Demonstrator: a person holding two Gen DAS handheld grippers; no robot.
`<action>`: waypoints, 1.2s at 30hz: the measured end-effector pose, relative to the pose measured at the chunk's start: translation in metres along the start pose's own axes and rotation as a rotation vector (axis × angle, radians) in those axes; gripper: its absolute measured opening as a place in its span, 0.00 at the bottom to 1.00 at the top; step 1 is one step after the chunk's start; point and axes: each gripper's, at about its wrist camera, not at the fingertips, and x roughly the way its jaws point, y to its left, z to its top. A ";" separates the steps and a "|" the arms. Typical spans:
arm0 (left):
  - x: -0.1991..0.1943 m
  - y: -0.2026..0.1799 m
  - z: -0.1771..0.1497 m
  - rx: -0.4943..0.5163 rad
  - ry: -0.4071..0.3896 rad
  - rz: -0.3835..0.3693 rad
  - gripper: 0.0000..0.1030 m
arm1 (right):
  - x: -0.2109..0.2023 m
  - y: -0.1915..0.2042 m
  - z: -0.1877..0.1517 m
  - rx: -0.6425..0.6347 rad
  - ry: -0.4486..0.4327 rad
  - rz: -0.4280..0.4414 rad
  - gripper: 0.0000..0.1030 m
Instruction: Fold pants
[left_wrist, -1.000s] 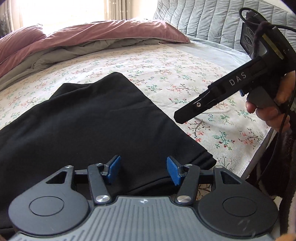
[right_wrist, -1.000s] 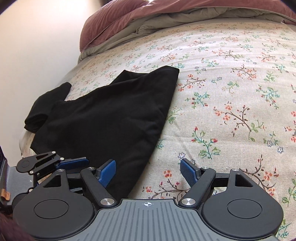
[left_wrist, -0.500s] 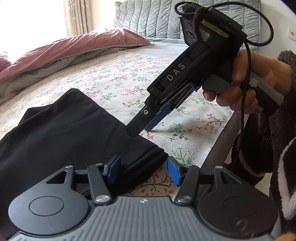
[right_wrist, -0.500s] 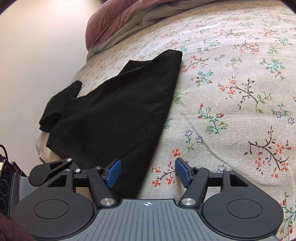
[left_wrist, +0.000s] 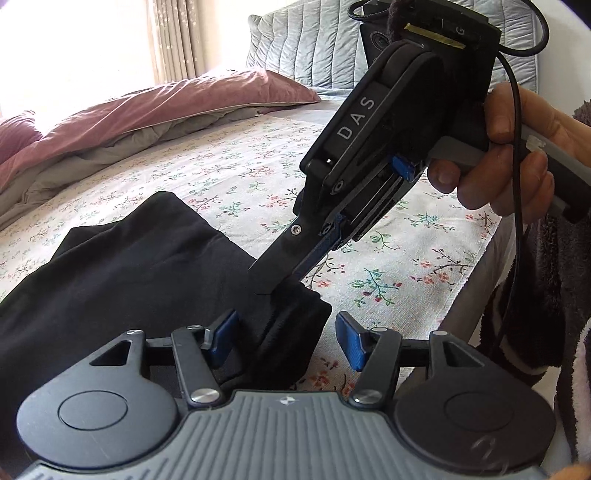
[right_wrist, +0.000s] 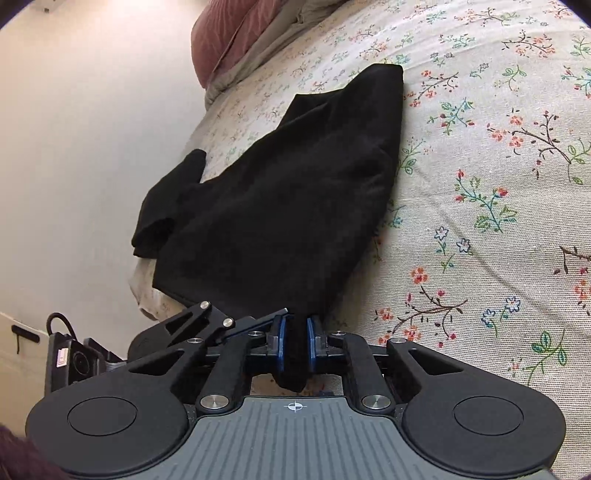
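Black pants (left_wrist: 140, 273) lie spread on the floral bedsheet (left_wrist: 258, 177), their near corner at the bed's front edge. My left gripper (left_wrist: 286, 336) is open, its blue pads either side of that corner fold without closing on it. My right gripper (right_wrist: 294, 341) is shut on the pants' corner (right_wrist: 293, 369); black cloth fills the gap between its blue pads. In the left wrist view the right gripper (left_wrist: 273, 286) comes down from the upper right onto the same corner. The rest of the pants (right_wrist: 288, 206) stretches away toward the left bed edge.
A pink and grey duvet (left_wrist: 147, 114) is piled at the far side of the bed. A grey quilted headboard (left_wrist: 317, 48) stands behind. A cream wall (right_wrist: 81, 147) runs along the left bed edge. The bed's front edge (left_wrist: 476, 280) is close on the right.
My right gripper came down onto the pants' near corner and shut on it. My left gripper moved right to that corner and stayed open.
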 end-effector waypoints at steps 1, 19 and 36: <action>0.002 0.001 0.002 -0.017 0.005 0.020 0.68 | 0.000 0.002 0.003 -0.002 0.000 0.008 0.12; -0.003 0.015 0.002 -0.351 0.058 0.196 0.22 | 0.030 -0.050 0.083 0.082 -0.198 -0.161 0.29; -0.004 -0.057 0.040 -0.277 -0.014 0.353 0.19 | 0.003 -0.080 0.135 0.227 -0.339 -0.098 0.04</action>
